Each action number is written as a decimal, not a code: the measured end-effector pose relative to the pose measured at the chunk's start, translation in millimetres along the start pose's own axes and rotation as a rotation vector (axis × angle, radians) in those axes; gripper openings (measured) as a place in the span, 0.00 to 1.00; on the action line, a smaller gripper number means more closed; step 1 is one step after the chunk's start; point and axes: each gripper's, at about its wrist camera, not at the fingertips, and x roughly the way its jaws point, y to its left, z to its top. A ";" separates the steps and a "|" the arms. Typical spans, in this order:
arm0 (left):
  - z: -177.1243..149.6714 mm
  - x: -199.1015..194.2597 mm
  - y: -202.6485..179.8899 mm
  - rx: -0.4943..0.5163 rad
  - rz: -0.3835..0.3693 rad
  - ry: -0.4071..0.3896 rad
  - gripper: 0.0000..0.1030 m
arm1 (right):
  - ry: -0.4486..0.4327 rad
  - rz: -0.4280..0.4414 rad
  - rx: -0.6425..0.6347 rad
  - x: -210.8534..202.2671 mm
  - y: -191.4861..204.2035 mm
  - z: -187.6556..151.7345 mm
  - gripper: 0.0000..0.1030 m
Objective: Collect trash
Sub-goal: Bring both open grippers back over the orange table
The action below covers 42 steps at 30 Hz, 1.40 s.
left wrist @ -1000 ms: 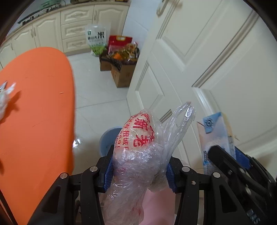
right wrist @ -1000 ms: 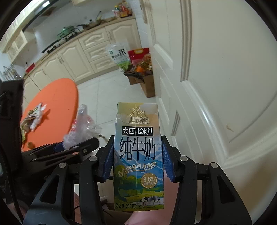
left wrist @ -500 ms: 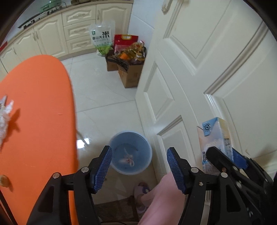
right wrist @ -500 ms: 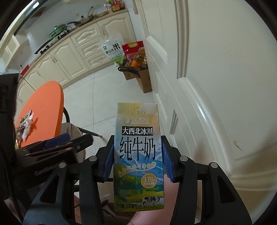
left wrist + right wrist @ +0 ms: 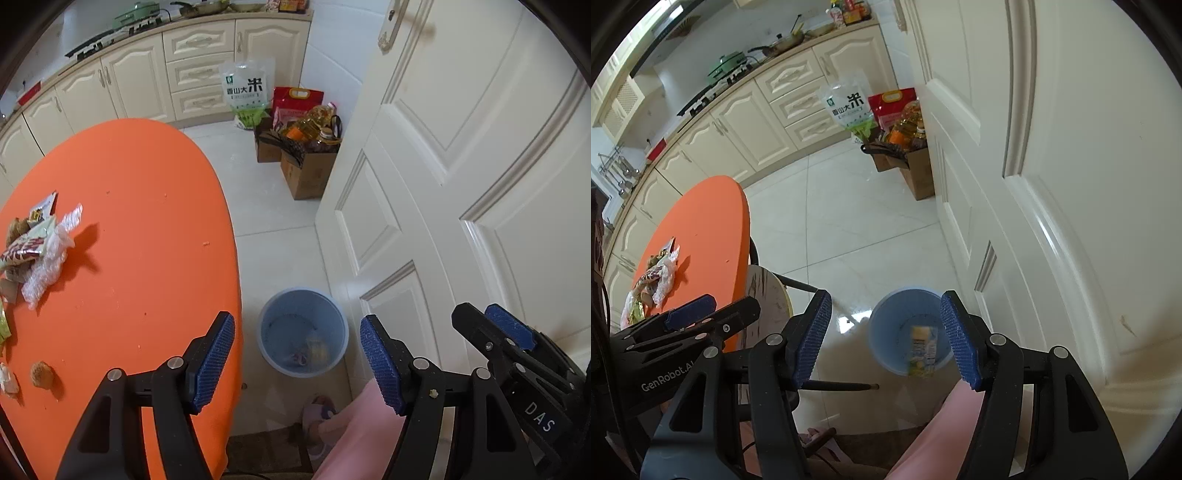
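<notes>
Two views look steeply down at a blue bin on the pale tiled floor, beside a cream panelled door.

From the left wrist, the left gripper has its jaws released; they have just been opening and nothing sits between the blue pads. The bin lies straight beyond them, with a crumpled plastic bag and a yellowish carton blurred at its bottom. To the left, the orange surface carries a heap of wrappers near its far edge and a brown crumb closer in. The right gripper's black frame shows at the lower right, its pads bare. A pink sleeve and a slipper show below.

From the right wrist, the right gripper also stands released, its jaws having just been opening, empty. The milk carton is blurred, over the bin's near rim. The left gripper appears at the left, before the orange surface and its wrappers.
</notes>
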 end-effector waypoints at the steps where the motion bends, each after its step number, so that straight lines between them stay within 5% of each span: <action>1: -1.8 -4.8 1.2 -0.001 -0.001 0.002 0.64 | 0.002 -0.002 -0.002 -1.1 1.2 -1.3 0.57; 20: -78.5 -109.6 43.6 -0.032 0.039 -0.117 0.65 | -0.103 0.050 -0.133 -59.9 67.7 -30.2 0.59; 27: -128.9 -155.6 76.5 -0.127 0.105 -0.195 0.71 | -0.175 0.098 -0.248 -89.2 119.3 -59.2 0.85; 42: -221.6 -241.5 165.5 -0.322 0.228 -0.284 0.76 | -0.161 0.193 -0.426 -93.5 231.8 -105.0 0.97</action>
